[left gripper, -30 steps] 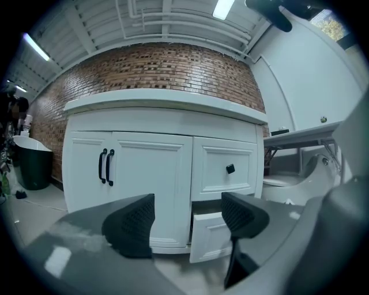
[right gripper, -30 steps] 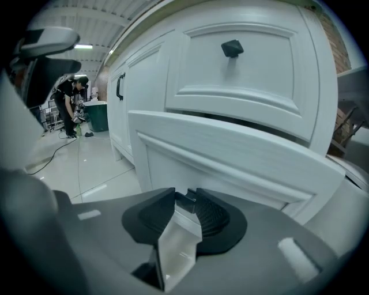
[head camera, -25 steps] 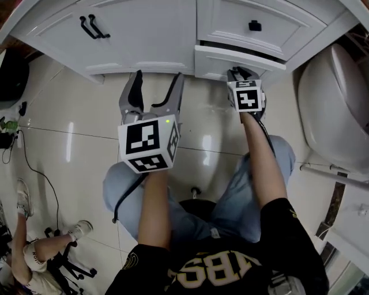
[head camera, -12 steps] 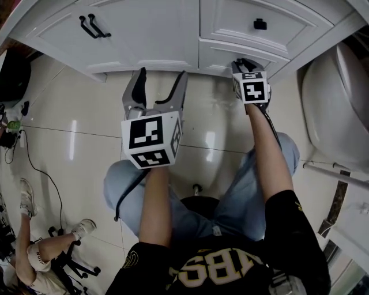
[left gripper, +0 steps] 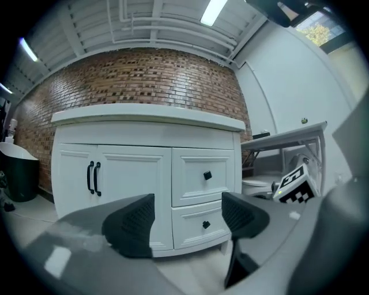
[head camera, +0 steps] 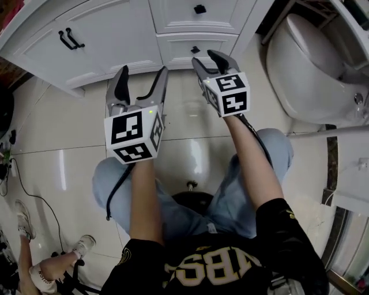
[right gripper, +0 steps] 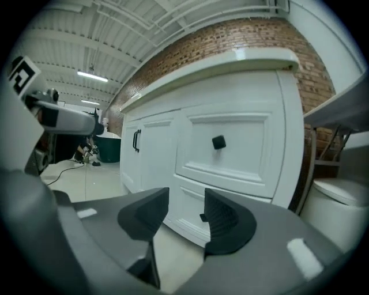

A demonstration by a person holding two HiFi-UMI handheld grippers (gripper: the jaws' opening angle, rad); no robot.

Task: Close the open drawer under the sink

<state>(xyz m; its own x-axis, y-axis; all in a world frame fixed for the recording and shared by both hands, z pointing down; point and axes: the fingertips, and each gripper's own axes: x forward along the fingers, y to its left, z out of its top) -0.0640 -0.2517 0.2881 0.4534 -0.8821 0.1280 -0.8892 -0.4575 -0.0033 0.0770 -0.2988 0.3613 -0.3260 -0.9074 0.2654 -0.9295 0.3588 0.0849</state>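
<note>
Drawer (head camera: 176, 49) apparently beyond opening right gripper (head camera: 204, 57)

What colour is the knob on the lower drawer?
The knob is black; clearest in the left gripper view.

The white lower drawer (head camera: 173, 49), black-knobbed, sits shut, flush with the cabinet front.

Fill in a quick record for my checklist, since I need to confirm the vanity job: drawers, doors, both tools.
lower drawer: shut, flush with the cabinet front
upper drawer: shut
cabinet doors: shut
left tool: jaws wide apart, empty
right tool: jaws opening, nothing between them, clear of the drawer
</note>
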